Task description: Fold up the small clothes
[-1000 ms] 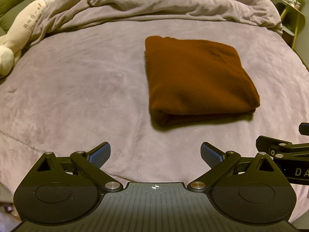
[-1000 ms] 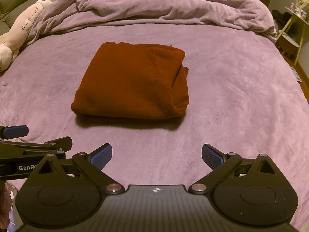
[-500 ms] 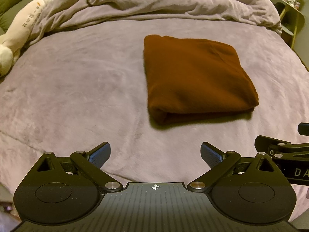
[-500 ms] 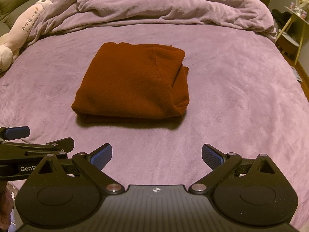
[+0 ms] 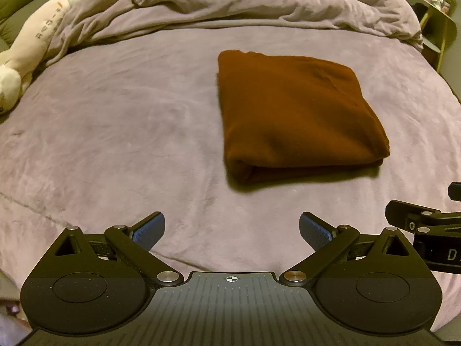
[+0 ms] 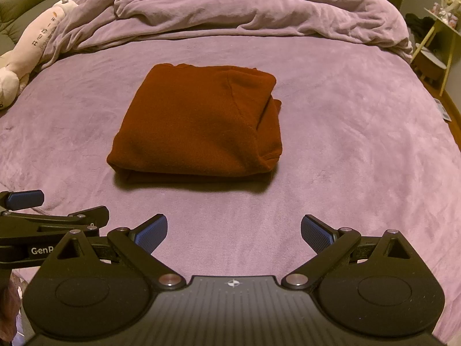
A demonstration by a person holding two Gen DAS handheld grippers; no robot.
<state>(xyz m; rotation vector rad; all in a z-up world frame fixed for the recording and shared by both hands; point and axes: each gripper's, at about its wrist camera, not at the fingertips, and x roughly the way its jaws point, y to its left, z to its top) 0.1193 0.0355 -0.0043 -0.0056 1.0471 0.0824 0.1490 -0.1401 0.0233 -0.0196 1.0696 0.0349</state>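
Right wrist view shows a purple blanket-covered bed (image 6: 345,144), a rumpled duvet (image 6: 230,8) at its far end, a plush toy (image 6: 31,46) left. The rust-brown garment (image 6: 196,127), folded into a thick rectangle, lies mid-bed. Left gripper (image 5: 232,230) and right gripper (image 6: 234,232) hover near it, jaws spread, empty.

Folded rust-brown garment (image 5: 296,115) lies on purple bedspread (image 5: 115,129), untouched.

Left gripper (image 5: 232,230) jaws spread wide, empty, right gripper (image 6: 234,232) jaws spread wide, empty, side by side
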